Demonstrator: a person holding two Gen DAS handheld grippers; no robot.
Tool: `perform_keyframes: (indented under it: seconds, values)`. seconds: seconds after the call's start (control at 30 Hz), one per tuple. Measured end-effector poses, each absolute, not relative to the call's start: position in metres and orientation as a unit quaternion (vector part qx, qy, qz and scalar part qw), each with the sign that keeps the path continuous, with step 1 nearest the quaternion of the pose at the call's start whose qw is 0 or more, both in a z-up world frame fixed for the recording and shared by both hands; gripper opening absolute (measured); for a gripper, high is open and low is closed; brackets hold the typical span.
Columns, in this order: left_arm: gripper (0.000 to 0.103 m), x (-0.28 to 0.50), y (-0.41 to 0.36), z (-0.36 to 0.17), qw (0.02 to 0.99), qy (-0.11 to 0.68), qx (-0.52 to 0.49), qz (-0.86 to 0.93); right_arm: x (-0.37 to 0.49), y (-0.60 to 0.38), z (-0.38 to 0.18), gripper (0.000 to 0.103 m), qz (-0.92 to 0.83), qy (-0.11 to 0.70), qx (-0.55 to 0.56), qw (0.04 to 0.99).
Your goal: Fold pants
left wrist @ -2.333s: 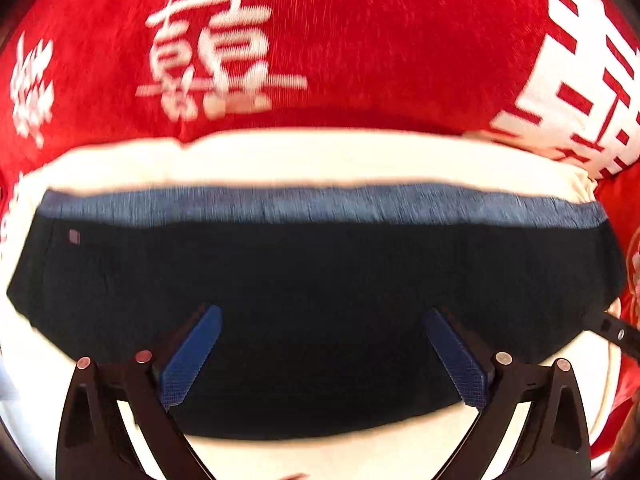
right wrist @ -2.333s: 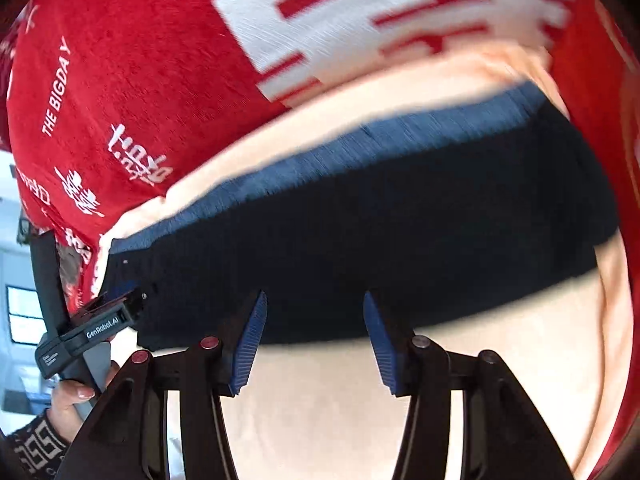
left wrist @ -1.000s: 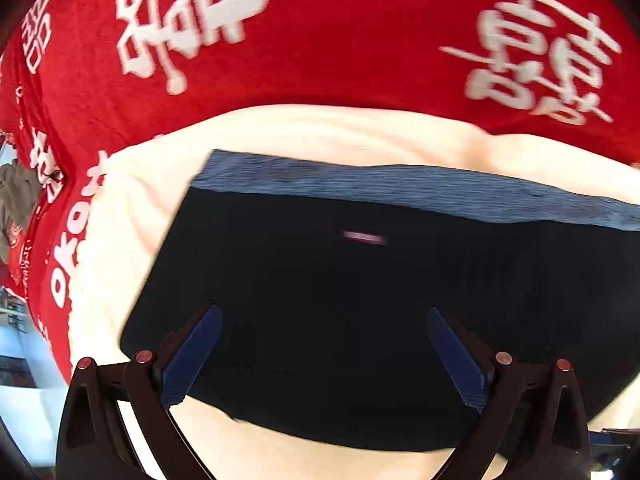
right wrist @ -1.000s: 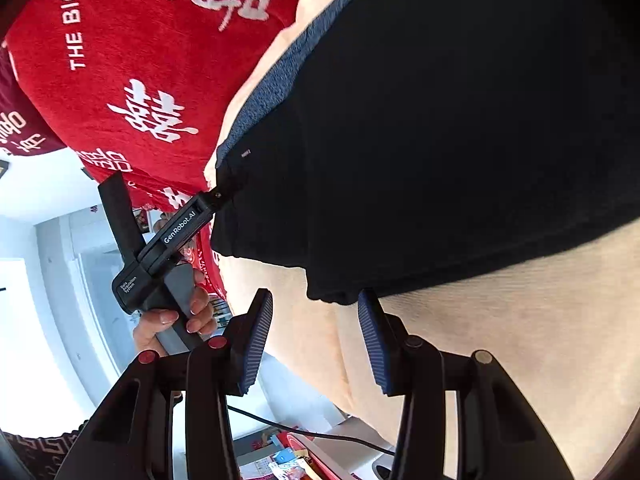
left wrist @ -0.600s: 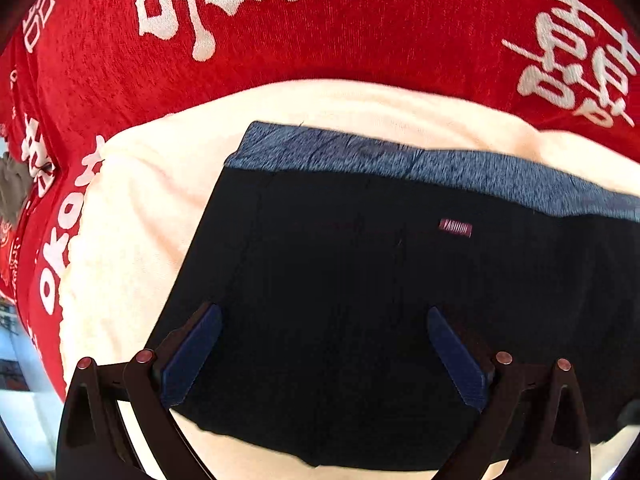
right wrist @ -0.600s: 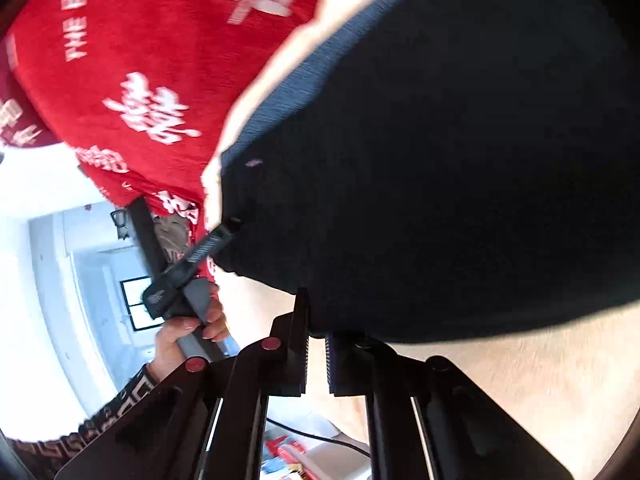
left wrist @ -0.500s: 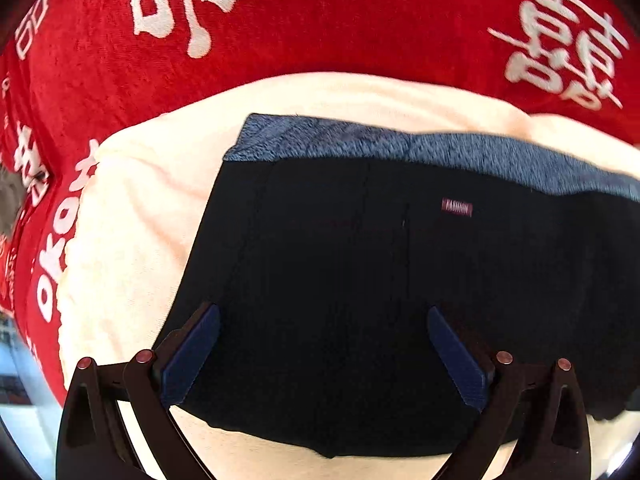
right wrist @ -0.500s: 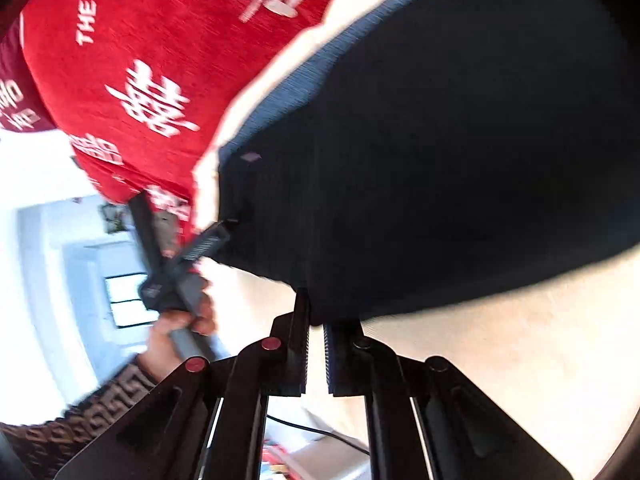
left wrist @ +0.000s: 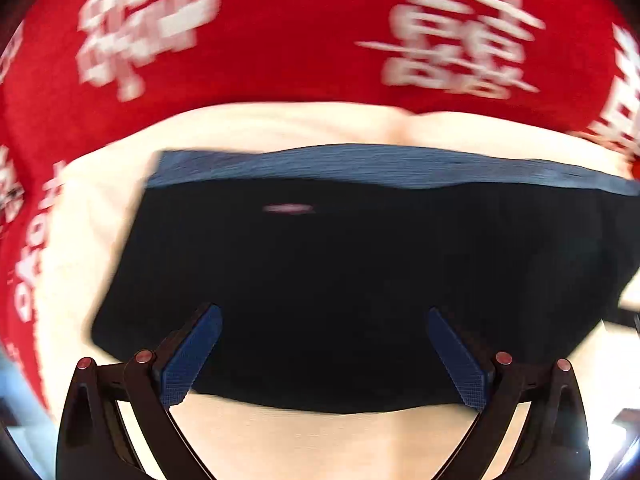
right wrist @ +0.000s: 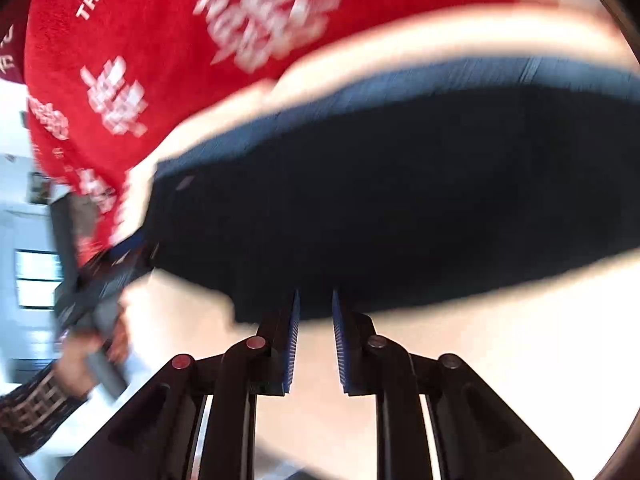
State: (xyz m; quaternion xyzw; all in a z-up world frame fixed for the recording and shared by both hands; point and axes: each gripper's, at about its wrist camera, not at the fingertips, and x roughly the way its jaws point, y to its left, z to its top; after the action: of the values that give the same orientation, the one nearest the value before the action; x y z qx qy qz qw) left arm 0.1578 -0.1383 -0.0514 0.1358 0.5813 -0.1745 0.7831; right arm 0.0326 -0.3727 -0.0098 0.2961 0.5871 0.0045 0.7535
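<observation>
The dark navy pants (left wrist: 340,272) lie folded into a wide rectangle on a cream cloth (left wrist: 280,128), with a lighter blue waistband (left wrist: 360,164) along the far edge and a small pink label. My left gripper (left wrist: 324,344) is wide open, hovering over the near edge of the pants with nothing between its fingers. In the right wrist view the pants (right wrist: 400,200) fill the middle. My right gripper (right wrist: 314,320) has its blue pads a narrow gap apart at the near edge of the pants, holding nothing that I can see. The left gripper (right wrist: 120,264) shows there at the pants' left corner.
A red blanket with white characters (left wrist: 280,40) covers the surface beyond the cream cloth and shows in the right wrist view (right wrist: 160,60). The person's hand and patterned sleeve (right wrist: 80,360) are at the lower left. A bright room lies beyond the left edge.
My right gripper, which had closed at the pants' near edge, has opened a little and swung back to a flatter view. My left gripper stayed wide open and shifted right over the pants.
</observation>
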Motion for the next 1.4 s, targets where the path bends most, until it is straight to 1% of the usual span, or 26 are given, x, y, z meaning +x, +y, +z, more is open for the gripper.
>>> perform_keyframes:
  seconds: [0.1, 0.13, 0.17, 0.2, 0.23, 0.27, 0.43, 0.5, 0.6, 0.63, 0.67, 0.7, 0.73, 0.77, 0.87, 1.07, 1.23, 1.27, 1.33, 1.4]
  values:
    - [0.103, 0.141, -0.182, -0.071, 0.77, 0.593, 0.128, -0.196, 0.036, -0.382, -0.03, 0.019, -0.024, 0.621, 0.246, 0.744]
    - [0.103, 0.13, -0.196, -0.081, 0.763, 0.599, 0.136, -0.199, 0.029, -0.381, -0.036, 0.019, -0.021, 0.62, 0.246, 0.745]
    - [0.103, 0.117, -0.204, -0.09, 0.756, 0.605, 0.149, -0.201, 0.02, -0.38, -0.032, 0.019, -0.021, 0.598, 0.248, 0.762]
    - [0.103, 0.106, -0.208, -0.094, 0.758, 0.601, 0.158, -0.199, 0.014, -0.377, -0.032, 0.019, -0.023, 0.599, 0.246, 0.762]
    - [0.103, 0.094, -0.205, -0.089, 0.781, 0.573, 0.156, -0.19, 0.009, -0.377, -0.03, 0.019, -0.026, 0.594, 0.248, 0.765]
    - [0.103, 0.089, -0.205, -0.089, 0.781, 0.571, 0.163, -0.191, 0.008, -0.376, -0.028, 0.019, -0.029, 0.591, 0.252, 0.766]
    - [0.103, 0.095, -0.206, -0.084, 0.767, 0.591, 0.171, -0.182, -0.004, -0.39, -0.03, 0.018, -0.023, 0.588, 0.307, 0.748]
    - [0.103, 0.097, -0.214, -0.079, 0.766, 0.588, 0.189, -0.179, -0.01, -0.395, -0.028, 0.018, -0.02, 0.596, 0.318, 0.737]
    - [0.103, 0.097, -0.229, -0.063, 0.769, 0.584, 0.176, -0.189, -0.02, -0.41, -0.016, 0.019, -0.041, 0.584, 0.319, 0.745]
    - [0.103, 0.098, -0.236, -0.057, 0.772, 0.581, 0.171, -0.194, -0.022, -0.418, -0.011, 0.021, -0.054, 0.578, 0.316, 0.75]
    - [0.103, 0.098, -0.246, -0.053, 0.773, 0.577, 0.171, -0.199, -0.028, -0.432, -0.006, 0.032, -0.071, 0.572, 0.315, 0.754]
    - [0.103, 0.092, -0.258, -0.052, 0.774, 0.575, 0.174, -0.202, -0.032, -0.447, -0.003, 0.039, -0.091, 0.567, 0.317, 0.755]
    - [0.103, 0.09, -0.269, -0.052, 0.773, 0.573, 0.177, -0.204, -0.036, -0.461, -0.002, 0.05, -0.107, 0.563, 0.321, 0.754]
    - [0.103, 0.09, -0.277, -0.052, 0.772, 0.574, 0.179, -0.207, -0.041, -0.477, 0.0, 0.051, -0.125, 0.56, 0.324, 0.752]
    - [0.103, 0.093, -0.306, -0.055, 0.771, 0.574, 0.175, -0.214, -0.06, -0.527, 0.003, 0.051, -0.186, 0.544, 0.337, 0.746]
    - [0.103, 0.088, -0.363, -0.059, 0.77, 0.583, 0.15, -0.212, -0.111, -0.624, -0.006, 0.051, -0.335, 0.497, 0.391, 0.699]
    - [0.103, 0.079, -0.416, -0.064, 0.769, 0.58, 0.154, -0.22, -0.128, -0.675, -0.02, 0.051, -0.356, 0.468, 0.437, 0.681]
    - [0.103, 0.077, -0.424, -0.068, 0.767, 0.581, 0.163, -0.22, -0.128, -0.681, -0.022, 0.044, -0.354, 0.464, 0.442, 0.681]
    - [0.103, 0.073, -0.436, -0.079, 0.758, 0.588, 0.183, -0.214, -0.125, -0.688, -0.02, 0.024, -0.343, 0.468, 0.429, 0.692]
    - [0.103, 0.07, -0.438, -0.084, 0.759, 0.587, 0.189, -0.208, -0.119, -0.685, -0.011, 0.021, -0.331, 0.476, 0.395, 0.713]
